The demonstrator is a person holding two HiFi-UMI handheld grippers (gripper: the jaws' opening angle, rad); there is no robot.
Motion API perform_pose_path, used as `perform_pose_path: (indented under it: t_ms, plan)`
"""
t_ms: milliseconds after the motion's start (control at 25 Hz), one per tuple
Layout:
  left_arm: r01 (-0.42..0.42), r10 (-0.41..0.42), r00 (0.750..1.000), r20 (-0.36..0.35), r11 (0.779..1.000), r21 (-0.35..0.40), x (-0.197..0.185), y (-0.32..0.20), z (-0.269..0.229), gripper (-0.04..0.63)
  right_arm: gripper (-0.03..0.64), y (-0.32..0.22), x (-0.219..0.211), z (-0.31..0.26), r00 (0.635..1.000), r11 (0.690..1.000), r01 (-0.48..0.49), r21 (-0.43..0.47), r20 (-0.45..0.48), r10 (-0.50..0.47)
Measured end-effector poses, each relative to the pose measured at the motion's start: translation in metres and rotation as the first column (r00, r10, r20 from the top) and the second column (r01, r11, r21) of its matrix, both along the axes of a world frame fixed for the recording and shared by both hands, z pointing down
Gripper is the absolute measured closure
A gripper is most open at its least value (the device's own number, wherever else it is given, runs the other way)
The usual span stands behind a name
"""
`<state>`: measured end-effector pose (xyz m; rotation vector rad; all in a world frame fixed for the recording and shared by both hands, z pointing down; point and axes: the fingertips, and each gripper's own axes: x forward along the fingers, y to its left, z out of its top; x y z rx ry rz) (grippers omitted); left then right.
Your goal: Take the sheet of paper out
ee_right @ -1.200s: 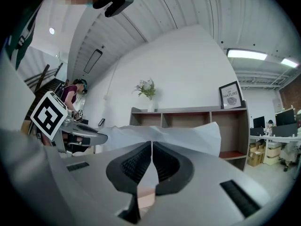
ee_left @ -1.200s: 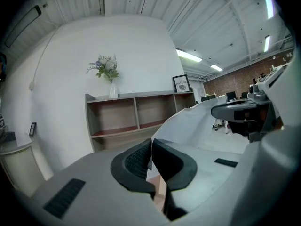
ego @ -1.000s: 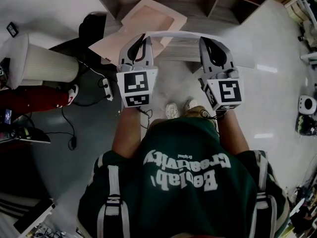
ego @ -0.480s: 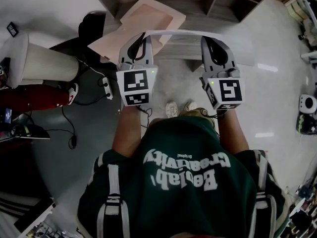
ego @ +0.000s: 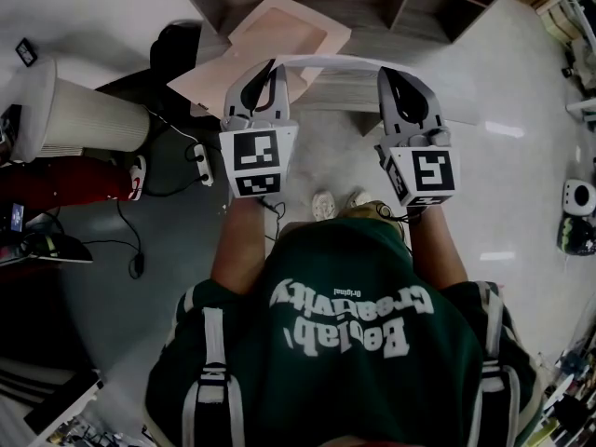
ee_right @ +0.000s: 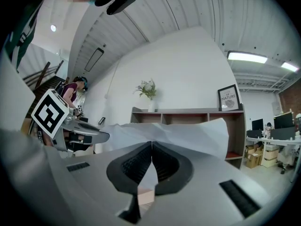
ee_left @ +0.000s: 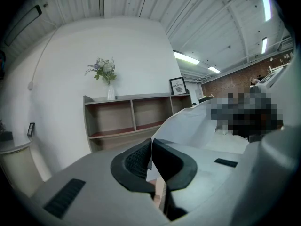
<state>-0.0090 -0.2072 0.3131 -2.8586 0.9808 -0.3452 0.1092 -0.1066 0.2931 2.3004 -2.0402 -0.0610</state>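
Since the sheet of paper [ee_right: 188,133] hangs in the air before the shelf [ego: 372,7], just as a second ago, it seems already out. The left tongs [ego: 268,71] and right tongs [ego: 387,74] each pinch its near edge, fully closed. A tan envelope [ego: 279,35] lies beyond the left tongs, blocking nothing.

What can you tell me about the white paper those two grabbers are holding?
The sheet of paper is plain white and thin, with soft creases. It is up in the air, spread wide between the two grippers and bowed in the middle. The left gripper pinches its near edge towards one end and the right gripper pinches it towards the other, both with jaws shut on it. Nothing else seems to touch it. It hangs in front of a wooden shelf.
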Motion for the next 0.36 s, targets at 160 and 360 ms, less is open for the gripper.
perform_pose_path:
  t_ms: [160, 360]
  plan:
    - [-0.007, 0.007, 1.0, 0.001, 1.0, 0.001, 0.0, 0.0, -0.004, 0.578, 0.581, 0.0, -0.001, -0.004, 1.0, 1.0, -0.002, 0.001, 0.002, 0.002]
    - [-0.02, 0.02, 1.0, 0.009, 1.0, 0.011, -0.003, 0.006, -0.02, 0.578, 0.581, 0.003, -0.007, -0.022, 1.0, 1.0, -0.003, -0.003, -0.001, 0.003]
